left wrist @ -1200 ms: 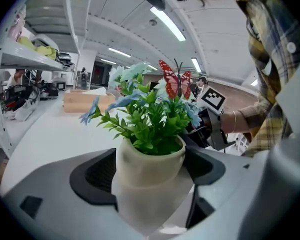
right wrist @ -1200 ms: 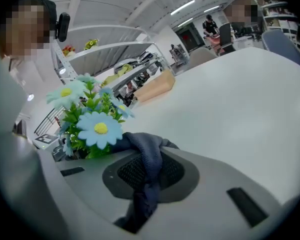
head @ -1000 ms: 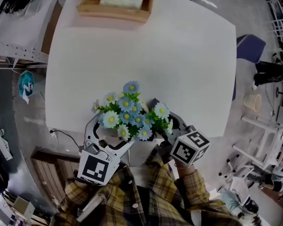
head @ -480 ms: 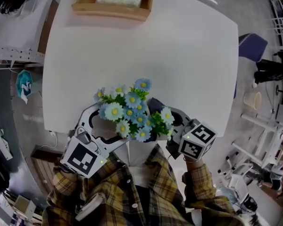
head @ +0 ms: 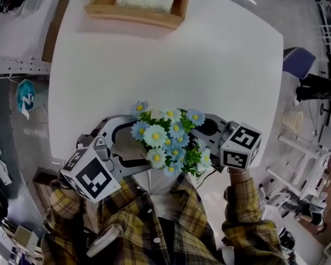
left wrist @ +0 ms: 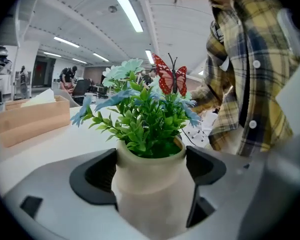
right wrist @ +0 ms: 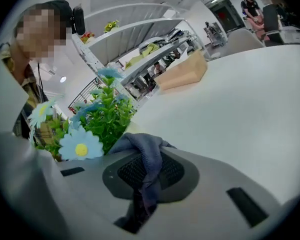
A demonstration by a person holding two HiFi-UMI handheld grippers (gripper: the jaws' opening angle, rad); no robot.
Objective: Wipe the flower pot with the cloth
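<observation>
At the desk's (head: pixel 154 65) near edge, the head view shows the flowers (head: pixel 168 142) between my left gripper (head: pixel 133 145) and right gripper (head: pixel 208 130). Left gripper view: my jaws clamp the cream flower pot (left wrist: pixel 152 189) from both sides. Right gripper view: my jaws pinch the grey-blue cloth (right wrist: pixel 146 156), just beside the flowers.

The head camera is looking down on the table (head: pixel 209 65); the camera on the left gripper (left wrist: pixel 151 171) is sitting close against the flower pot (left wrist: pixel 149 199); that on the right gripper (right wrist: pixel 145 181) is looking low across the table; all are sharing the flowers (head: pixel 168 142).
</observation>
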